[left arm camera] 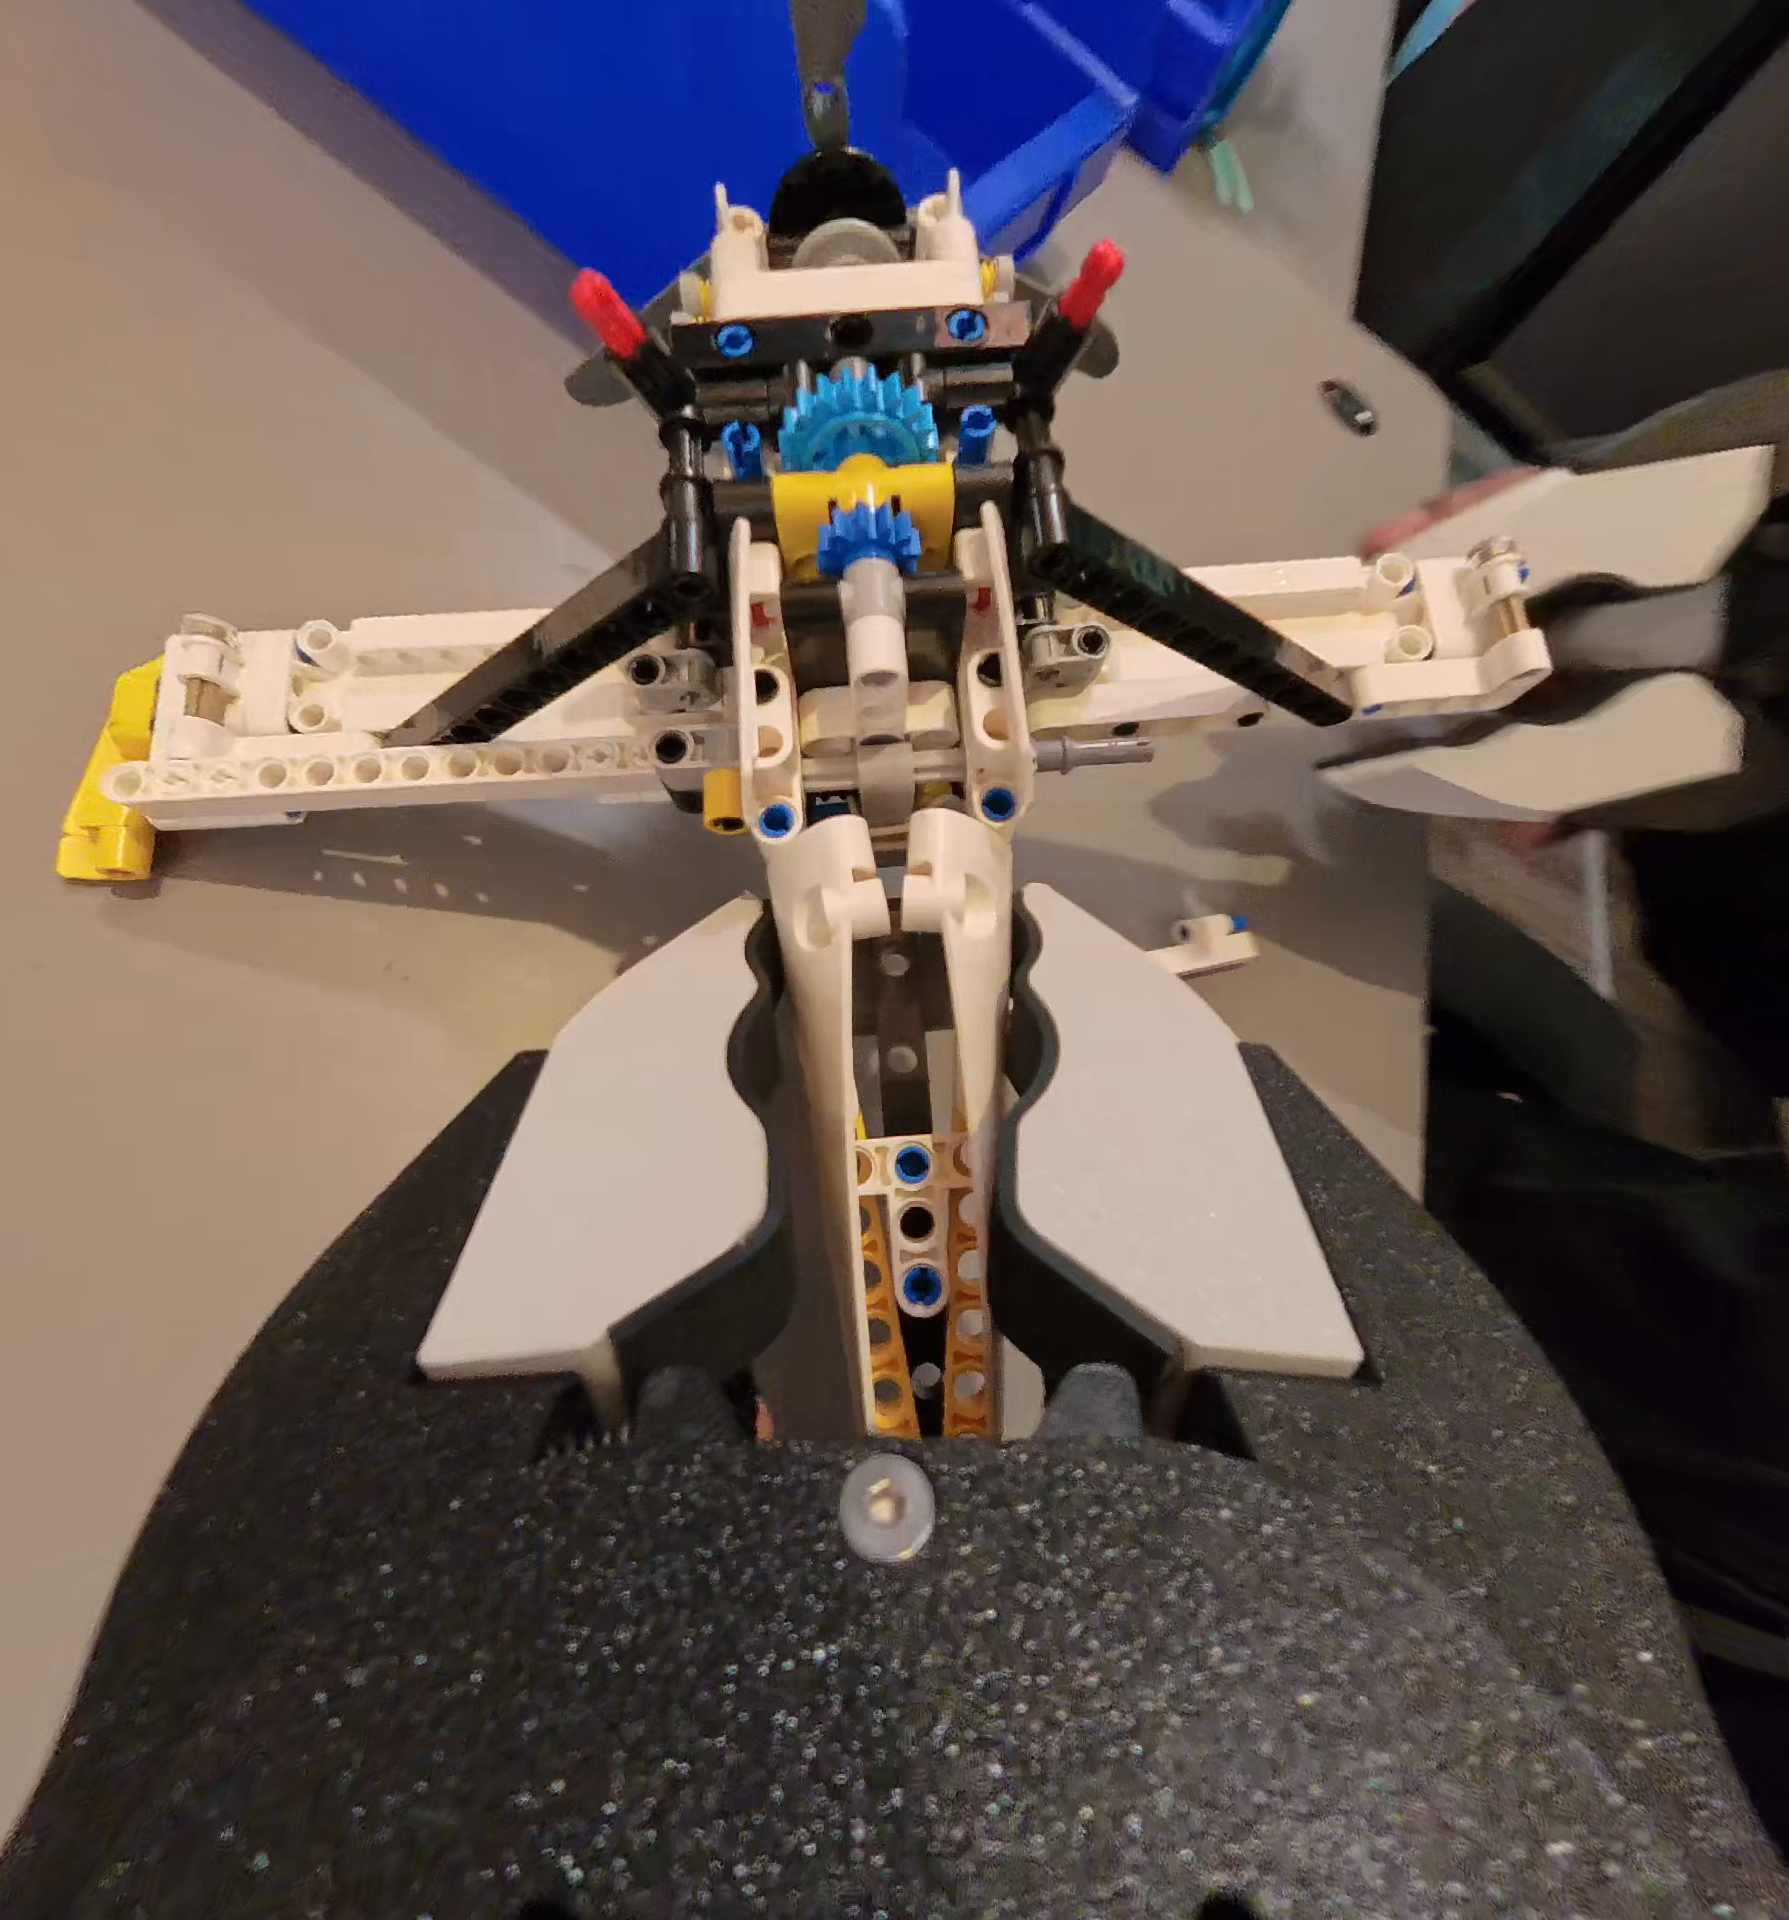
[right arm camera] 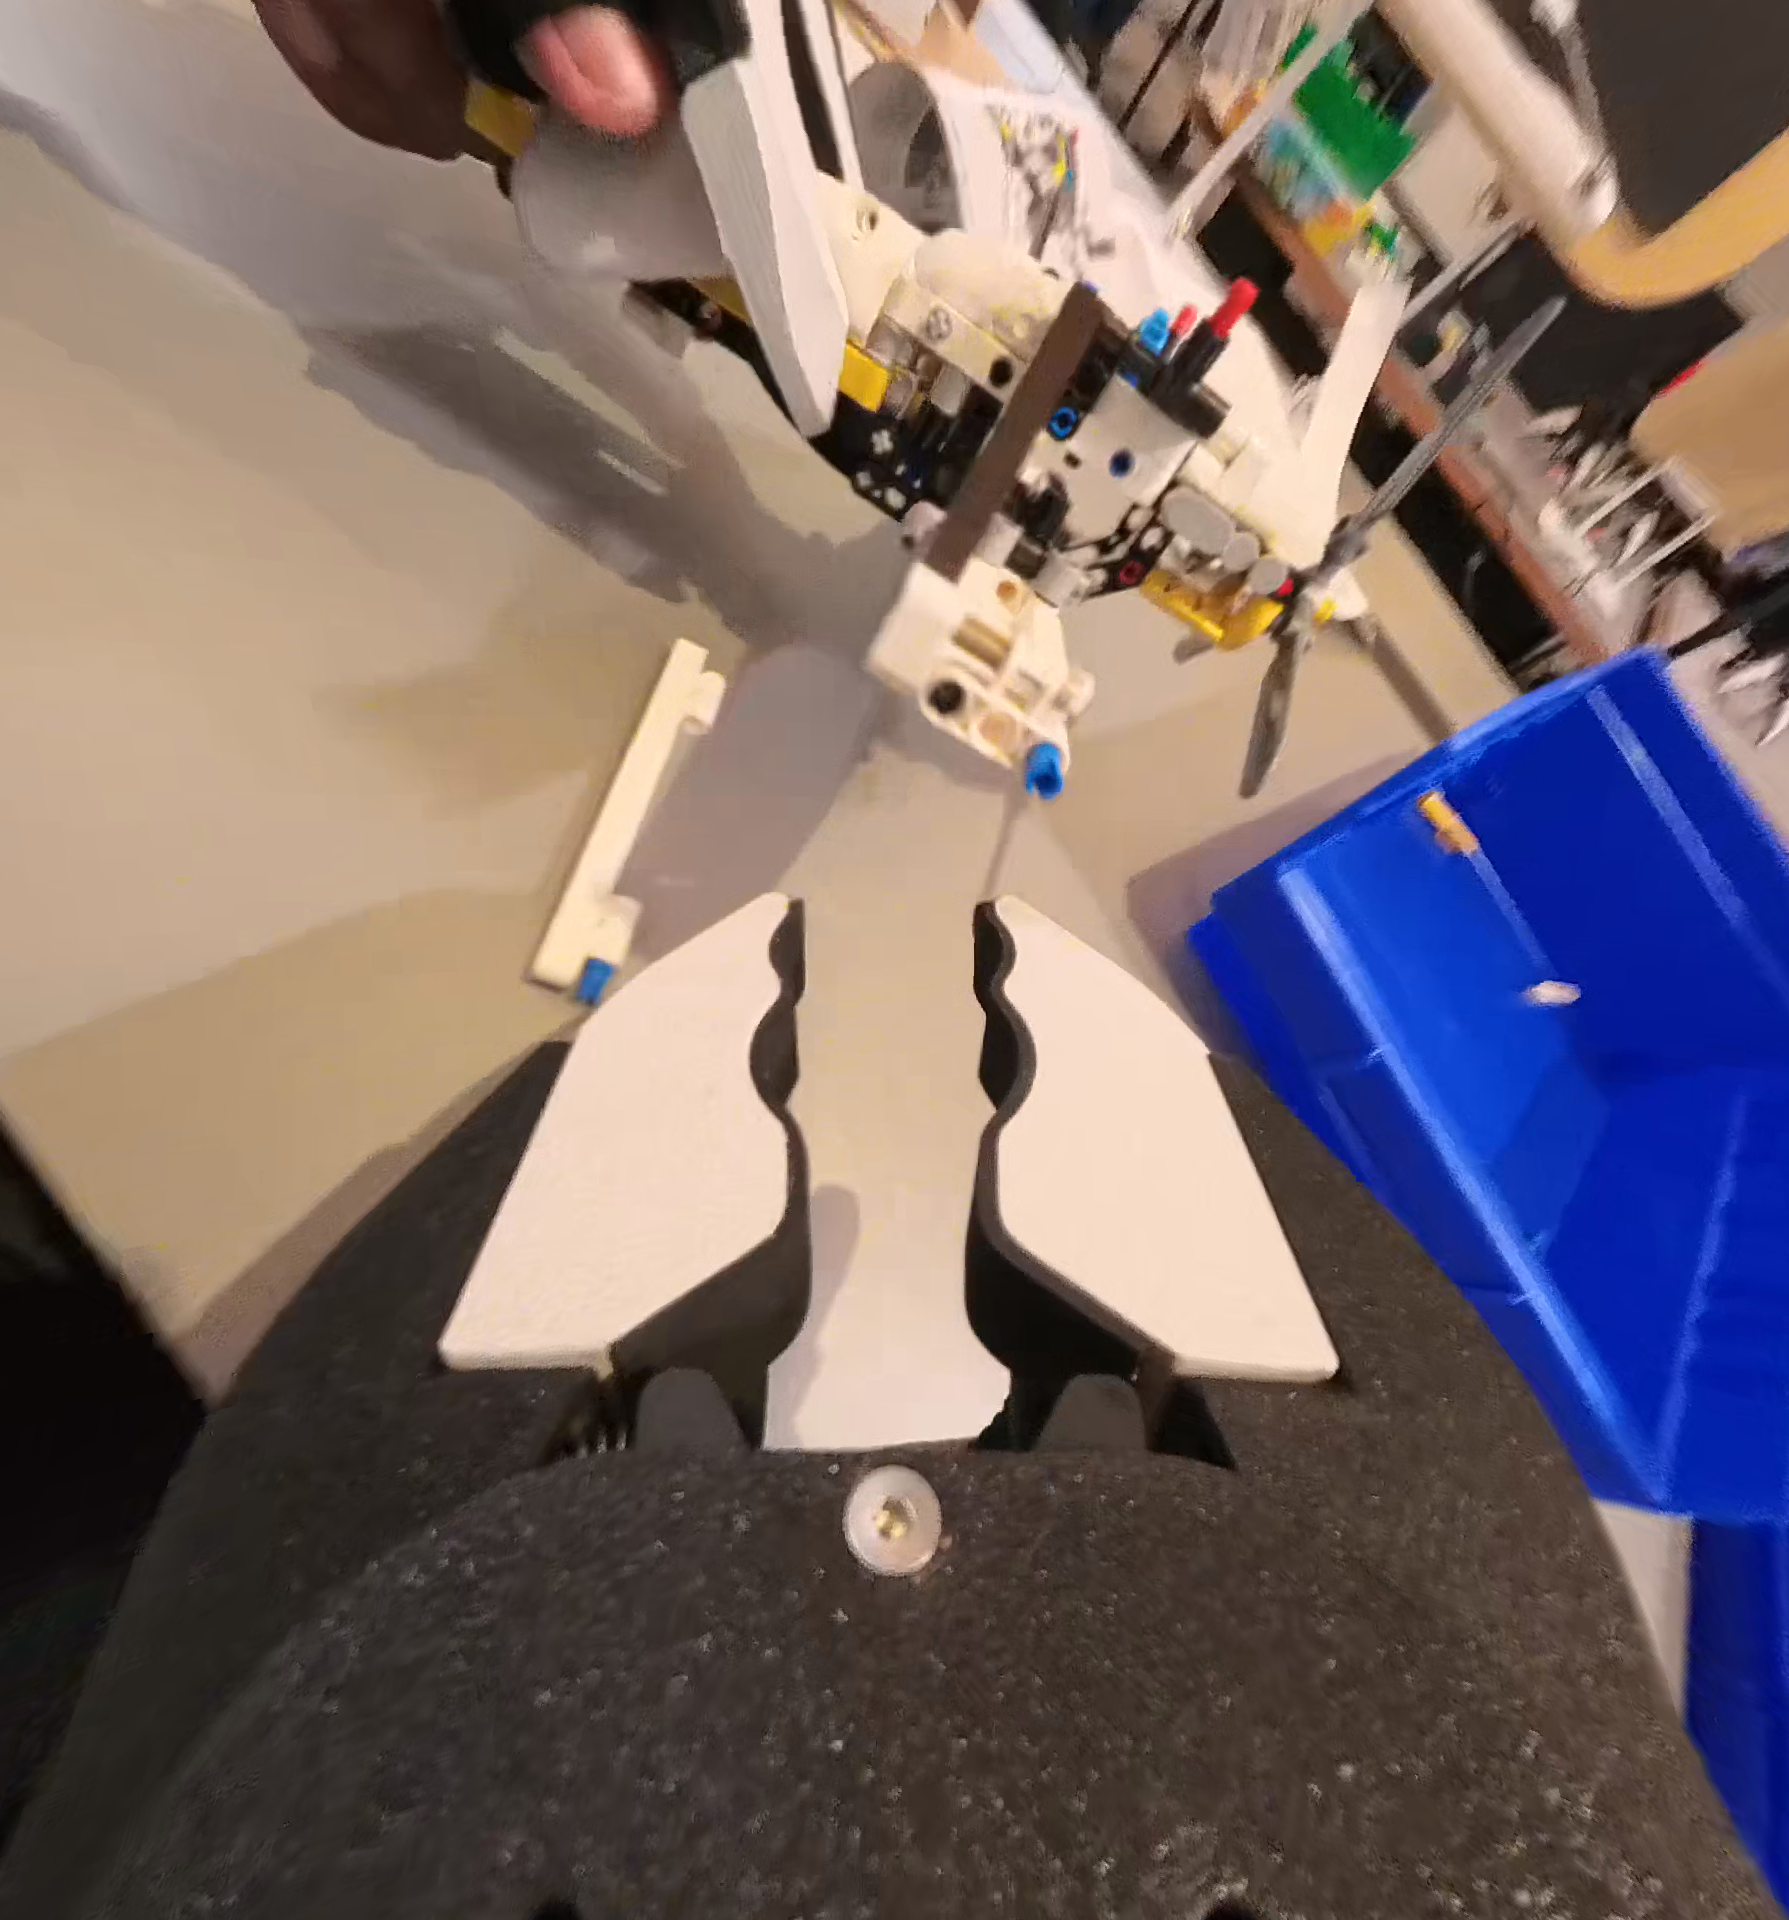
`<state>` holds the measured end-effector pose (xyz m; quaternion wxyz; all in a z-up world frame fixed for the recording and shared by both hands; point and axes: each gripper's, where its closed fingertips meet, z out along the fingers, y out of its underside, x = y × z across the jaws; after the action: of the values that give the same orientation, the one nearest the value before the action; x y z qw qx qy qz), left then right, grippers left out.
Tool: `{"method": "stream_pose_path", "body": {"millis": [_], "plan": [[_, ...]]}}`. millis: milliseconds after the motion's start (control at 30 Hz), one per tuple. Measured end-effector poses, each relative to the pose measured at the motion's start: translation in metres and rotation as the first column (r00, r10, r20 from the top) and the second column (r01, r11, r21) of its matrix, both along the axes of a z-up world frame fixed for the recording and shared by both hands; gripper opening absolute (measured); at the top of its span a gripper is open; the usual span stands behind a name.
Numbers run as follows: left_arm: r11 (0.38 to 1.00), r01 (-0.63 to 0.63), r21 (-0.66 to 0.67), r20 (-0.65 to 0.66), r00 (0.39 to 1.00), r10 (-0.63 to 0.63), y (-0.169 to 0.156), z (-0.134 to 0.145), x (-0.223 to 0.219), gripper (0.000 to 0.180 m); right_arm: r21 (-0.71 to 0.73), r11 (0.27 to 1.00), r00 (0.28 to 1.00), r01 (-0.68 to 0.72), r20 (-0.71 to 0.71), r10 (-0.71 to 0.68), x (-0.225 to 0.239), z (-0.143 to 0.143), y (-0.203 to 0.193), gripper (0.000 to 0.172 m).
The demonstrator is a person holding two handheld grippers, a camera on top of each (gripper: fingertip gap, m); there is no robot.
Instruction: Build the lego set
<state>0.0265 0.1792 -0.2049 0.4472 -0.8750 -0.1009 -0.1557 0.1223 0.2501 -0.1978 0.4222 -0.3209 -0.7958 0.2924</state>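
A white, black and yellow brick-built plane [left arm camera: 869,644] with blue gears and red pins is held above the beige table [left arm camera: 246,416]. My left gripper [left arm camera: 895,914] is shut on its white tail boom [left arm camera: 817,1091], both pads pressed against the sides. The right wrist view shows the plane [right arm camera: 1025,468] with that gripper's fingers [right arm camera: 765,260] on it. My right gripper [right arm camera: 888,914] is open and empty. It points at the plane's right wing tip [right arm camera: 983,675], which carries a blue pin [right arm camera: 1044,769], and stands short of it. One of its fingers [left arm camera: 1596,520] shows beside that wing tip.
A blue bin [right arm camera: 1596,1091] stands at the right, also behind the plane in the left wrist view [left arm camera: 765,104]. A loose white beam with a blue pin [right arm camera: 620,821] lies on the table. Cluttered shelves [right arm camera: 1337,156] run along the back. The tips of one gripper are about 12 cm away from the tips of the other.
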Motion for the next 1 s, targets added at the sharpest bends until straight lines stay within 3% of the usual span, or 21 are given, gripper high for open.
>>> {"method": "stream_pose_path", "body": {"millis": [200,400,733,833,900,1000], "plan": [[0.994,0.101,0.043,0.139,0.985,-0.106,-0.009,0.030,0.004,0.041,0.101,0.976,0.956,-0.192,-0.207,0.210,-0.026,0.039,0.000,0.034],[0.984,0.169,0.061,0.196,0.964,-0.177,-0.020,0.050,-0.006,0.041,0.183,0.886,0.851,-0.426,-0.249,0.461,-0.040,0.078,-0.030,0.042],[0.959,0.272,0.078,0.237,0.929,-0.283,-0.025,0.048,-0.003,0.041,0.180,0.793,0.767,-0.581,-0.205,0.608,-0.058,0.081,-0.063,0.040],[0.956,0.285,0.072,0.259,0.920,-0.294,-0.026,0.043,-0.005,0.041,0.136,0.779,0.753,-0.612,-0.203,0.626,-0.060,0.081,-0.069,0.030],[0.957,0.282,0.071,0.262,0.920,-0.291,-0.025,0.040,-0.007,0.041,0.100,0.765,0.747,-0.636,-0.171,0.643,-0.060,0.077,-0.074,0.015],[0.958,0.267,0.105,0.250,0.925,-0.286,-0.026,0.041,-0.014,0.042,0.050,0.771,0.760,-0.635,-0.140,0.635,-0.067,0.074,-0.075,0.015]]}}
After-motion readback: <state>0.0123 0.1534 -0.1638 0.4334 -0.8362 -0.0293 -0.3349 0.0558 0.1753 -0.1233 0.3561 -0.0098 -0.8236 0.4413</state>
